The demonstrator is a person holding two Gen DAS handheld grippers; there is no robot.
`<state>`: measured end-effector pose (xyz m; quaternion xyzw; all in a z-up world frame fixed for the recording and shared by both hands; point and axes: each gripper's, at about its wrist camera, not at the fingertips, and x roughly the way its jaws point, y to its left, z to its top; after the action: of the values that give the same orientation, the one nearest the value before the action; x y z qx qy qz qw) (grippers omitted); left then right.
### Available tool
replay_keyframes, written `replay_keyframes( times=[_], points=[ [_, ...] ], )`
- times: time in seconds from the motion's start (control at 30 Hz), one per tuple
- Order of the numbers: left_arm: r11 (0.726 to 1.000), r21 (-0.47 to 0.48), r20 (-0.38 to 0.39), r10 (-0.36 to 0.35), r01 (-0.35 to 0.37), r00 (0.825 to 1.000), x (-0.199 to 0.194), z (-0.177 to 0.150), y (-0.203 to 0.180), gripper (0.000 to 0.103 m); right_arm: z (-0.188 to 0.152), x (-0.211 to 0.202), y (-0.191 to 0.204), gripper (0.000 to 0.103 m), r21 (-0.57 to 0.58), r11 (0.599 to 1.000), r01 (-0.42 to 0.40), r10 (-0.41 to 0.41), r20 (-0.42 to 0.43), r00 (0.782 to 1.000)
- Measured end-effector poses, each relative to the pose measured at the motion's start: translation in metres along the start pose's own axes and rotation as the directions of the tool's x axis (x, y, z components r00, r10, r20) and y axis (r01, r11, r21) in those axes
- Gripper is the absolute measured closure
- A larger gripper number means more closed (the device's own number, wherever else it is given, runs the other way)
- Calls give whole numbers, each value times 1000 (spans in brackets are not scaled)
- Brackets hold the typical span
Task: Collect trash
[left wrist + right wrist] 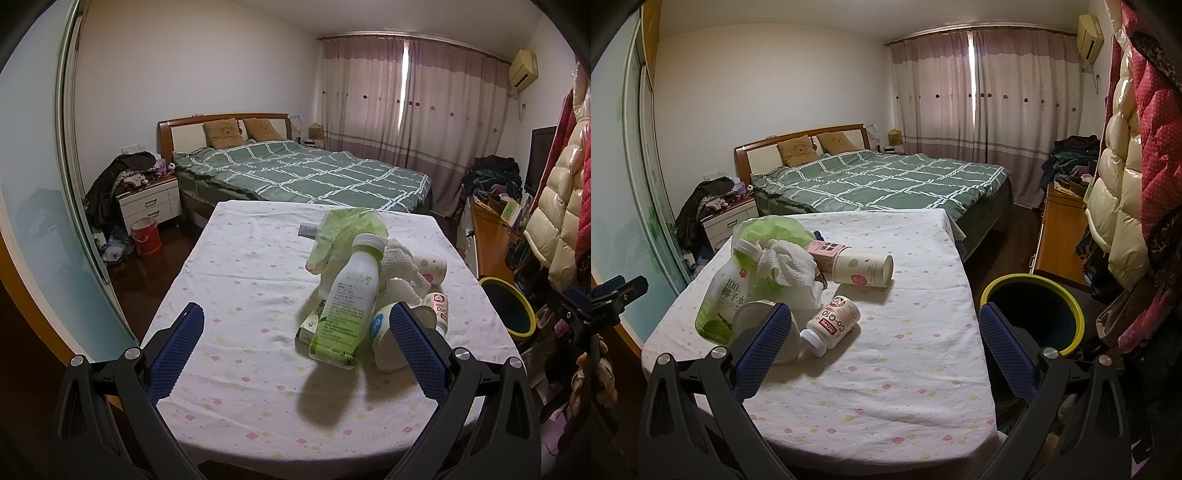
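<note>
Matt cotton tablecloth [240, 280], glossy plastic bottle [345, 306], crinkled plastic bag [343, 230]

Bottles [833, 325], cups [862, 268], tissue [788, 271], green bag [345, 230] heaped on tablecloth beside bin [1032, 314]

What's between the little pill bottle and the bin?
Just bare tablecloth runs from the pill bottle to the bin; the right wrist view shows it.

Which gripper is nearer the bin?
Right. The bin sits just beyond the right gripper's right finger; from the left gripper it lies far right, past the trash pile.
</note>
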<state>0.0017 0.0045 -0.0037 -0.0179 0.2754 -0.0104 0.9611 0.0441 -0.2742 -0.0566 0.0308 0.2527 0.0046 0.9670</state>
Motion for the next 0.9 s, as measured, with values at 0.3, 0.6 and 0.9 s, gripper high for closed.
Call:
replay_keyframes(
  times=[0.3,0.6,0.9],
  points=[
    [1000,0,-3,-1,1,1000,1,-1,-1,4,1,2,1,6,1,1000,2,-2,1,1000],
    [1000,-2,-14,-5,5,1000,8,-4,-1,4,2,4,0,6,0,1000,3,-3,-1,1000],
    [1000,-2,-21,-7,7,1000,9,-5,-2,4,2,4,0,6,0,1000,2,-2,-2,1000]
  ],
)
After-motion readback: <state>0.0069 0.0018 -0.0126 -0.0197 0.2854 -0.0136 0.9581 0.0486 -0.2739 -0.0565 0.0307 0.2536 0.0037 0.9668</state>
